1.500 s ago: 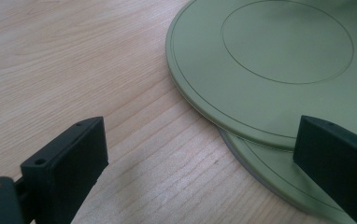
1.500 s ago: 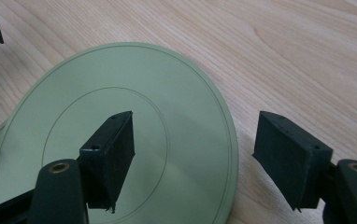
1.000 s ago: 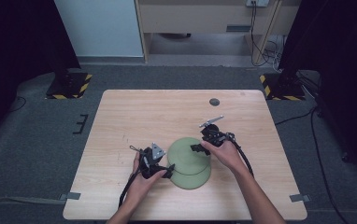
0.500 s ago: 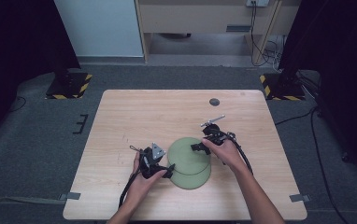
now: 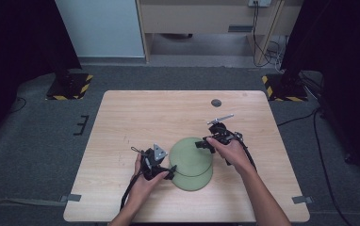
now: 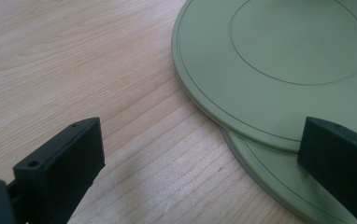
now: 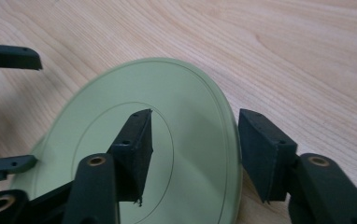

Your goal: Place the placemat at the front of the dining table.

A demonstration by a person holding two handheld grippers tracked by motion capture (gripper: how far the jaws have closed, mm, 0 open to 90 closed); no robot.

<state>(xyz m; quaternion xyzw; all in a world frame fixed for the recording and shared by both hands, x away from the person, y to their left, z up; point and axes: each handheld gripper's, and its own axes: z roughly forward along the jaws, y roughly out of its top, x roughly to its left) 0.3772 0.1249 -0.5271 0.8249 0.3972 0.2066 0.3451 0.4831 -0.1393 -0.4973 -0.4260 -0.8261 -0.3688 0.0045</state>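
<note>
Two flat green plates lie stacked and offset on the wooden table, the upper plate over the lower plate. My left gripper stands open at the stack's left edge; one jaw is over bare wood, the other over the upper plate's rim. My right gripper straddles the upper plate's far right rim. Its jaws have just been closing, with the rim between them and gaps still showing, so it is open. The left gripper's fingers show beyond the plate.
A small dark round disc sits near the table's far edge. The wooden table is bare to the left and far side of the plates. Black-and-yellow stand feet rest on the floor beyond the table.
The right hand has edged slightly at the upper plate's rim. The left hand and both plates have kept still.
</note>
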